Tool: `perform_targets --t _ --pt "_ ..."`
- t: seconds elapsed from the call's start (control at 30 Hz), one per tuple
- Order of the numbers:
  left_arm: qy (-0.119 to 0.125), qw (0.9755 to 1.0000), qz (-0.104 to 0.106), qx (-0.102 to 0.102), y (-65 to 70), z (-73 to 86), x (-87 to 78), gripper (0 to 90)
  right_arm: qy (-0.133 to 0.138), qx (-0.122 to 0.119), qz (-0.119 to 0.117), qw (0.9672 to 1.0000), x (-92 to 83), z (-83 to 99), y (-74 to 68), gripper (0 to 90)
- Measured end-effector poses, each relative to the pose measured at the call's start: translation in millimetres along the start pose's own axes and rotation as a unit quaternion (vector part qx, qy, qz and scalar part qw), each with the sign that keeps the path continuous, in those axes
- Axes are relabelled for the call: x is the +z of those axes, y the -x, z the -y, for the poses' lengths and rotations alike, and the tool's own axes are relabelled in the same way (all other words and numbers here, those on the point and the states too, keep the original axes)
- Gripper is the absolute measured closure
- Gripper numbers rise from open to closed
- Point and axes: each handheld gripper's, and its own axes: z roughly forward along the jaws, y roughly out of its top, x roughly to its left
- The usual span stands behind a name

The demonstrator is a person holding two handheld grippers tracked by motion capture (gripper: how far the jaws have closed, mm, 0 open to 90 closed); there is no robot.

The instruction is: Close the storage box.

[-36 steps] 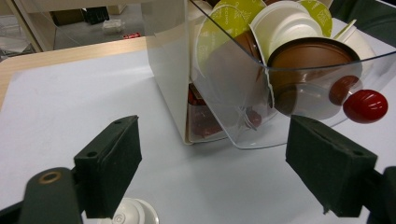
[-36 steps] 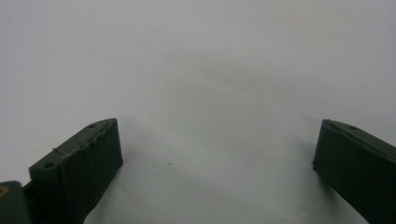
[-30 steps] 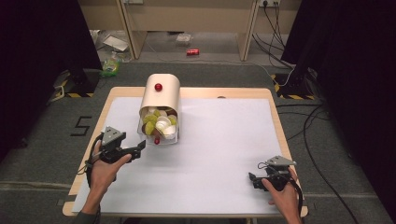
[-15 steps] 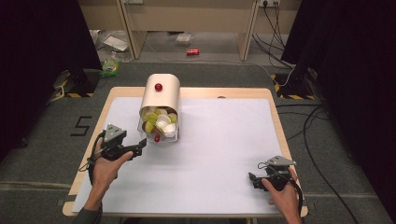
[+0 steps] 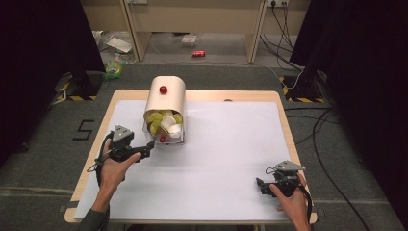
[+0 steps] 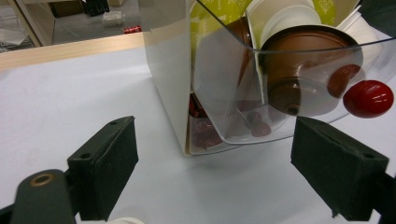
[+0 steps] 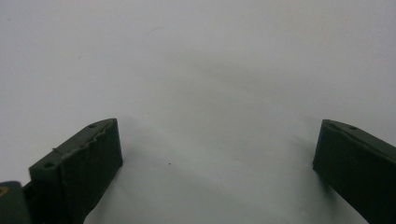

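White paper (image 5: 226,159) covers the table. Left gripper (image 5: 148,148) gapes wide, holding nothing; the capsule dispenser (image 6: 261,79) stands just ahead between its jaws. Right gripper (image 5: 260,185) gapes wide over bare paper.

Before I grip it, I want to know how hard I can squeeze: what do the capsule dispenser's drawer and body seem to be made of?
The drawer looks like thin clear glossy plastic: the brown capsules show through it and its rim catches light. The body looks like matte beige card or plastic; hard to tell. The red knob looks like glossy plastic.
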Motion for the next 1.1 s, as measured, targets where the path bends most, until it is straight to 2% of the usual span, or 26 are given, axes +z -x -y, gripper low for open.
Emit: perform_targets --t 0.37,1.1 --pt "0.004 0.9999 -0.006 -0.008 -0.6 -4.0 6.9 14.5 0.000 0.000 0.000 1.0000 0.0 0.0 0.0 1.6" --pt "0.003 0.9998 -0.014 -0.011 -1.1 -11.2 16.7 14.5 0.000 0.000 0.000 1.0000 0.0 0.0 0.1 1.5"
